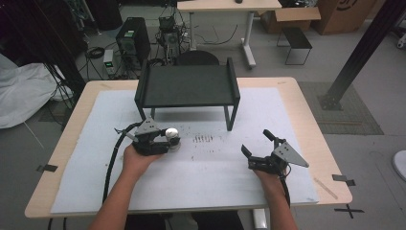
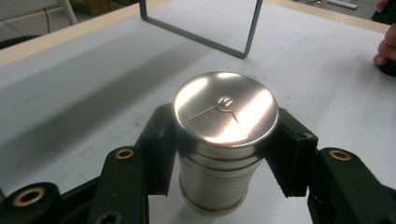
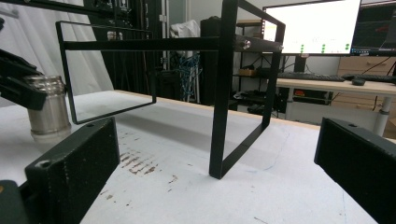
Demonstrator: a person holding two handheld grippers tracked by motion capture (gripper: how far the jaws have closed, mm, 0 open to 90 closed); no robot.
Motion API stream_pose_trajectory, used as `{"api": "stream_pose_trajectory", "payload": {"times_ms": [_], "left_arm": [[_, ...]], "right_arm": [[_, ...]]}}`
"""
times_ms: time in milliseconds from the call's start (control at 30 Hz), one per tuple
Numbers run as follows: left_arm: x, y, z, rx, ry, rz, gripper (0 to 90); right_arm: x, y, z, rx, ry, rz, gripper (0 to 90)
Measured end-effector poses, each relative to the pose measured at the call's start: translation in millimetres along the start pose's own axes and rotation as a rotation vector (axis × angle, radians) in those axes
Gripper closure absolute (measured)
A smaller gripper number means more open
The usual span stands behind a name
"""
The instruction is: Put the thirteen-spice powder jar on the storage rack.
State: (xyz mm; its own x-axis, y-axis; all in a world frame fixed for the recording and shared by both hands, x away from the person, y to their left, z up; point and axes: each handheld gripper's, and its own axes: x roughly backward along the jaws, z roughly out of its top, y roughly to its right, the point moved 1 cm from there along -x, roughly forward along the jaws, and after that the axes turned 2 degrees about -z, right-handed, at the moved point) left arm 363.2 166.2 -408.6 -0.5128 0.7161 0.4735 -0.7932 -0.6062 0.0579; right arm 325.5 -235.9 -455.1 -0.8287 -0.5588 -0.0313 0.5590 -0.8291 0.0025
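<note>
A small silver metal canister (image 2: 219, 140) with a shiny lid stands upright on the white mat (image 1: 210, 163). My left gripper (image 2: 224, 144) is shut on the canister (image 1: 172, 136), one jaw pressed on each side just under the lid. In the right gripper view the canister (image 3: 46, 109) stands at the far left with a black jaw against it. My right gripper (image 1: 258, 147) rests low on the mat at the right, open, with nothing between its jaws (image 3: 219, 163). A black metal shelf stand (image 1: 186, 86) is behind both grippers.
The stand's thin legs (image 3: 219, 107) rise from the mat just ahead of the right gripper. Dark scuff marks (image 1: 203, 139) lie between the grippers. The wooden table edge (image 1: 313, 124) runs round the mat. A person's fingers (image 2: 385, 46) show at the far right of the left gripper view.
</note>
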Motion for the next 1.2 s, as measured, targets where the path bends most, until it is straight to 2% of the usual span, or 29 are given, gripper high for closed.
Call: {"api": "stream_pose_trajectory", "payload": {"times_ms": [67, 133, 467, 800, 1200], "left_arm": [[3.8, 1.0, 4.7, 0.005, -0.019, -0.013, 49.1], [6.7, 2.4, 8.7, -0.009, -0.028, -0.017, 49.1], [22.9, 6.2, 32.3, -0.018, 0.003, -0.037, 49.1], [31.7, 3.5, 53.1, -0.018, 0.019, -0.039, 49.1], [34.5, -2.1, 79.7, -0.028, 0.005, -0.024, 49.1]], "right_arm": [[0.0, 0.0, 0.0, 0.000, 0.000, 0.000, 0.0], [0.1, -0.1, 0.0, 0.001, 0.001, 0.000, 0.0], [0.1, -0.2, 0.0, 0.003, 0.001, 0.000, 0.0], [0.2, -0.2, 0.0, 0.003, 0.002, 0.000, 0.0], [0.2, -0.1, 0.0, 0.001, 0.001, 0.001, 0.0]]}}
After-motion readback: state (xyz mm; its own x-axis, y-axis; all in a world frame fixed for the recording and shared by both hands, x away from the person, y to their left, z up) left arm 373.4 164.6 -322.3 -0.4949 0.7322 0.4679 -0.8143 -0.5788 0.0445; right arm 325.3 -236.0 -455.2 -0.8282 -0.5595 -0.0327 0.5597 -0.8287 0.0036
